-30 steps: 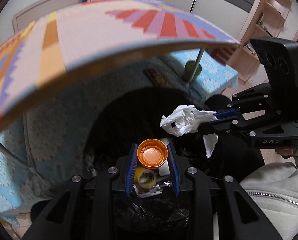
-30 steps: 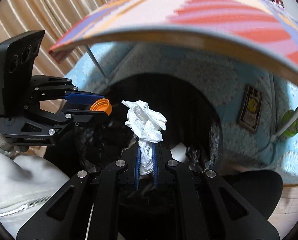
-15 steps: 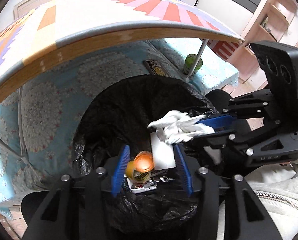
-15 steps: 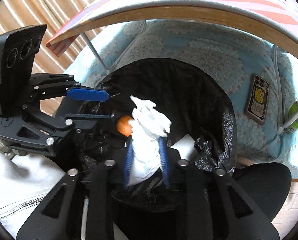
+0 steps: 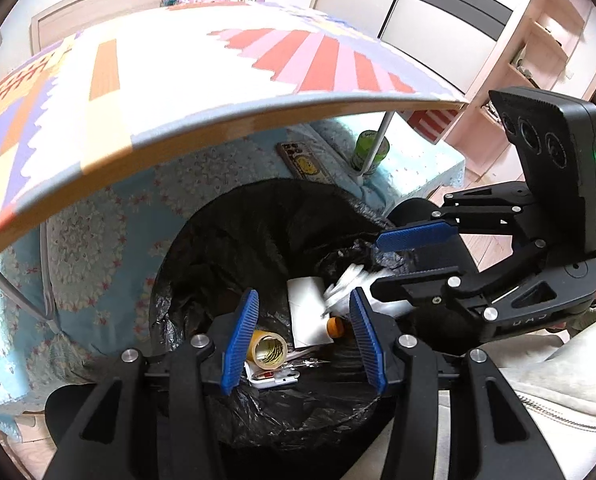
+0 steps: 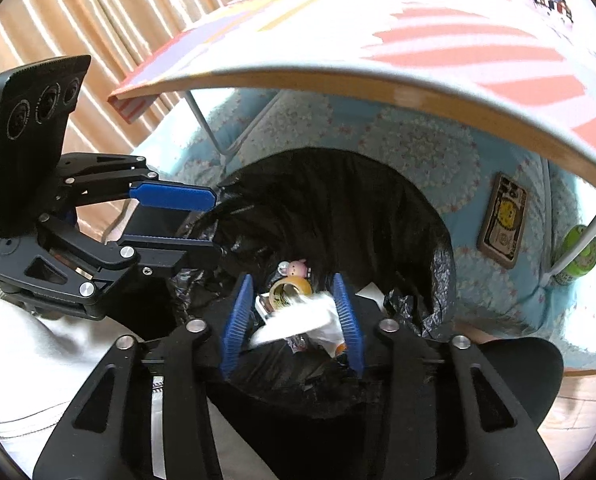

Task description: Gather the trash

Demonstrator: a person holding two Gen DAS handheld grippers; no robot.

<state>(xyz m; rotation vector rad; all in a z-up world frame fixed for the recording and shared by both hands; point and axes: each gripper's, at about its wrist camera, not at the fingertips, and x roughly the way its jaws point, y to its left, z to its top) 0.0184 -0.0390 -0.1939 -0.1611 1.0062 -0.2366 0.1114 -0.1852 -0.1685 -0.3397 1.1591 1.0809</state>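
Observation:
A bin lined with a black bag (image 5: 218, 240) (image 6: 377, 192) stands under the table edge. My left gripper (image 5: 303, 300) is open and empty over its near rim. My right gripper (image 6: 294, 284) is open too; it shows from the side in the left wrist view (image 5: 381, 260). A crumpled white tissue (image 6: 298, 318) (image 5: 347, 282), blurred, is loose between the right gripper's jaws, falling into the bin. The orange cap (image 5: 335, 326) lies inside the bin beside a yellow tape roll (image 5: 268, 348) (image 6: 290, 290) and white paper (image 5: 307, 316).
A low table with a colourful patterned top (image 5: 218, 72) overhangs the bin. A blue floral mat (image 5: 98, 232) lies beneath, with a card (image 6: 503, 220) and a green can (image 5: 371, 148) by a white table leg. My lap in grey clothing (image 5: 557, 380) is at the right.
Both grippers opened. The orange cap dropped from the left gripper into the bin. The tissue left the right gripper's hold and is falling.

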